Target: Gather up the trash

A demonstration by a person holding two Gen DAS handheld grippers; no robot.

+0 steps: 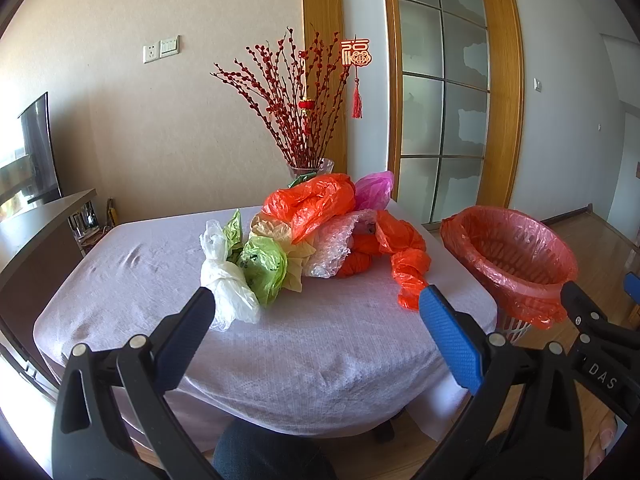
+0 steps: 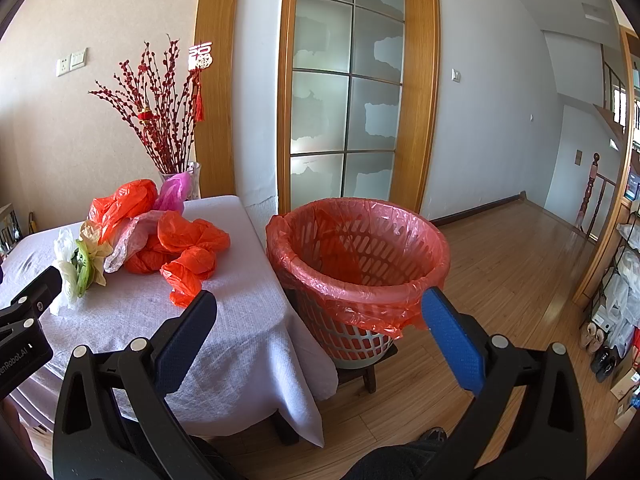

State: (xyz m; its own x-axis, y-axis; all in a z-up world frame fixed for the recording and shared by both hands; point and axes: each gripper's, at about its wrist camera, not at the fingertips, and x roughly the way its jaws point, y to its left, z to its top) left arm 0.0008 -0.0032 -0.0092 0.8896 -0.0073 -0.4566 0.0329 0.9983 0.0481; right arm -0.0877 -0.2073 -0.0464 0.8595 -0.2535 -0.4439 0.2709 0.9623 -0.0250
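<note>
A heap of crumpled plastic bags lies on the cloth-covered table (image 1: 160, 264): a white knotted bag (image 1: 226, 280), a green bag (image 1: 264, 264), orange bags (image 1: 316, 200), a clear bubble-wrap piece (image 1: 336, 244) and a pink bag (image 1: 374, 190). My left gripper (image 1: 318, 300) hovers open over the table's near side, short of the heap, nothing between its fingers. To the table's right a white basket lined with a red bag (image 2: 360, 256) rests on a low stool. My right gripper (image 2: 320, 304) is open and empty in front of the basket. The orange bags (image 2: 188, 240) also show there.
A glass vase of red branches (image 1: 308, 120) stands at the table's far edge against the wall. A frosted glass door (image 2: 344, 92) is behind the basket. Wooden floor (image 2: 512, 264) stretches to the right, with a rack, shoes and boxes (image 2: 616, 320) at the far right. A TV (image 1: 38, 148) stands left.
</note>
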